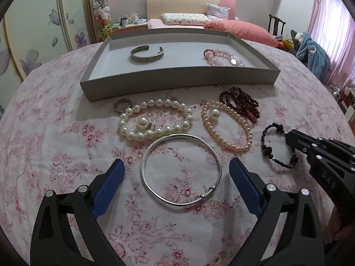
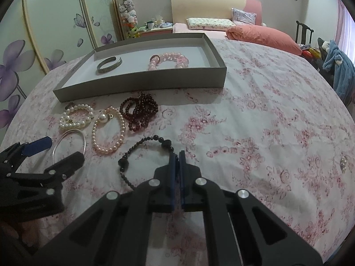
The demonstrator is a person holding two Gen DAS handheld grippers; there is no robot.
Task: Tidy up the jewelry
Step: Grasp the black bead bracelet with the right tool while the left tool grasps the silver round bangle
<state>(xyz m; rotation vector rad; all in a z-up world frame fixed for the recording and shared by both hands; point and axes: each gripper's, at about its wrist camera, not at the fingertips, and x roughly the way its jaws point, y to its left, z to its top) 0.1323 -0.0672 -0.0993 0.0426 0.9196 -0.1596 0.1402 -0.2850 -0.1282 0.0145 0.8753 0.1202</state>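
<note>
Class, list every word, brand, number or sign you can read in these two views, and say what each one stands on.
"DAS": raised letters on the black body of the right gripper, seen from the left wrist view.
Engraved band on the metal cuff bracelet in the grey tray: too small and blurred to read.
Nothing else legible in either view.

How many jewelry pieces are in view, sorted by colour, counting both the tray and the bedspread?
White or cream pearl: 2, large pearl strand, small pearl strand
Silver metal: 3, bangle, cuff, ring
Pink bead bracelet: 1
Dark red bead strand: 1
Black bead bracelet: 1
Total: 8
</note>
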